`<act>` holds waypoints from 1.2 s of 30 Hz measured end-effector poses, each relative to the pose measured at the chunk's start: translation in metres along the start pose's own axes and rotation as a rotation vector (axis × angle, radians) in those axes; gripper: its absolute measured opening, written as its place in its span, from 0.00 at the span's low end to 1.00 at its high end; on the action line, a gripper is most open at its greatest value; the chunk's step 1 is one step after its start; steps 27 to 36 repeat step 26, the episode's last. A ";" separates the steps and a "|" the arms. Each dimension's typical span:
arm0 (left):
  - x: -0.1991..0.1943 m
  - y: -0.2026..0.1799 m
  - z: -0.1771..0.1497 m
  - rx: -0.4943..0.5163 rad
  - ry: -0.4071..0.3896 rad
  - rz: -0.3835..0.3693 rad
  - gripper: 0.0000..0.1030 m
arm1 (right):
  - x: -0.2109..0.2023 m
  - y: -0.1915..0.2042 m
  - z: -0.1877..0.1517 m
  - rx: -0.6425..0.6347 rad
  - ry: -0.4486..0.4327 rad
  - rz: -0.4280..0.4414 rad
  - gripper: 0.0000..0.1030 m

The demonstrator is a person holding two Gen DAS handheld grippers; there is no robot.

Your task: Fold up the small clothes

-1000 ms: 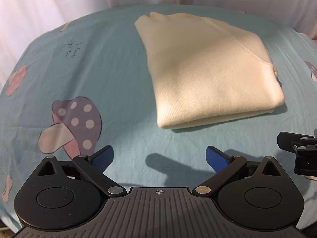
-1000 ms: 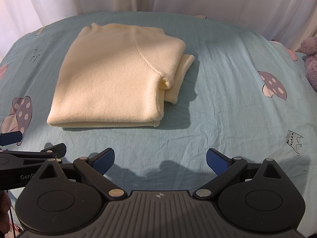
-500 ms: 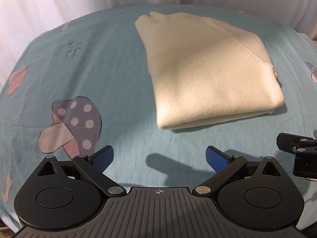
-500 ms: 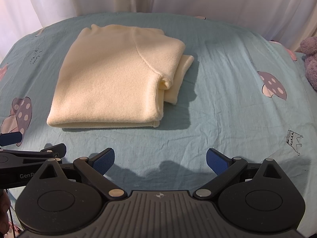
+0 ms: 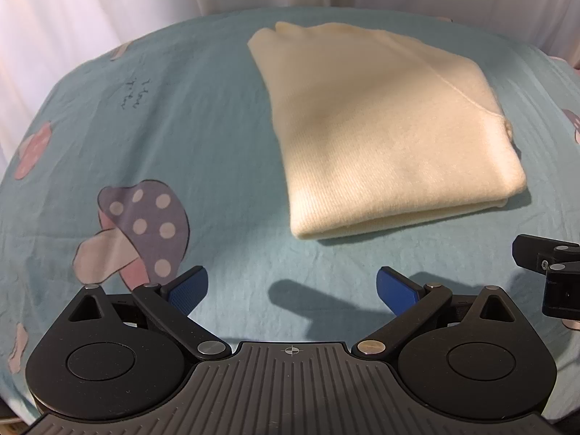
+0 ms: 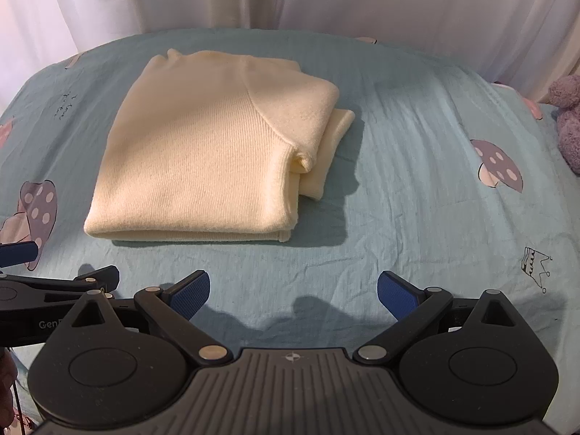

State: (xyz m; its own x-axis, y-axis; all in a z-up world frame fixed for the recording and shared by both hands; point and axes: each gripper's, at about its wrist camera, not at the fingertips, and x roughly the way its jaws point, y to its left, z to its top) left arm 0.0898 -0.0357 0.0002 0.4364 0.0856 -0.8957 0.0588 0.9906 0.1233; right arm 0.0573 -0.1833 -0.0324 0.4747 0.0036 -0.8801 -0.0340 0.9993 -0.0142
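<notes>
Nothing is shifting since a second ago: I am keeping the left gripper (image 5: 291, 288) and right gripper (image 6: 293, 290) spread wide and empty, hovering side by side near the folded cream knit sweater (image 6: 214, 152), which is lying flat on the teal mushroom-print bedsheet (image 6: 417, 137), a sleeve poking out rightward

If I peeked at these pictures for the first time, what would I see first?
First you'd spot the cream sweater, folded into a neat bundle in the middle of the blue bedsheet. Next come the spotted purple mushrooms printed on it, a big one near the left gripper. Both that and the right gripper hang open in front of the sweater, touching nothing.
</notes>
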 end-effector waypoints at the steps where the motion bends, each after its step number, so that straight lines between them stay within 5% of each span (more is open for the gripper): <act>1: 0.000 0.000 0.000 -0.001 0.002 -0.002 0.99 | 0.000 0.000 0.001 -0.003 -0.003 -0.003 0.96; 36: 0.005 -0.005 0.005 0.021 0.009 -0.014 0.99 | 0.002 -0.003 0.004 0.008 -0.007 -0.014 0.96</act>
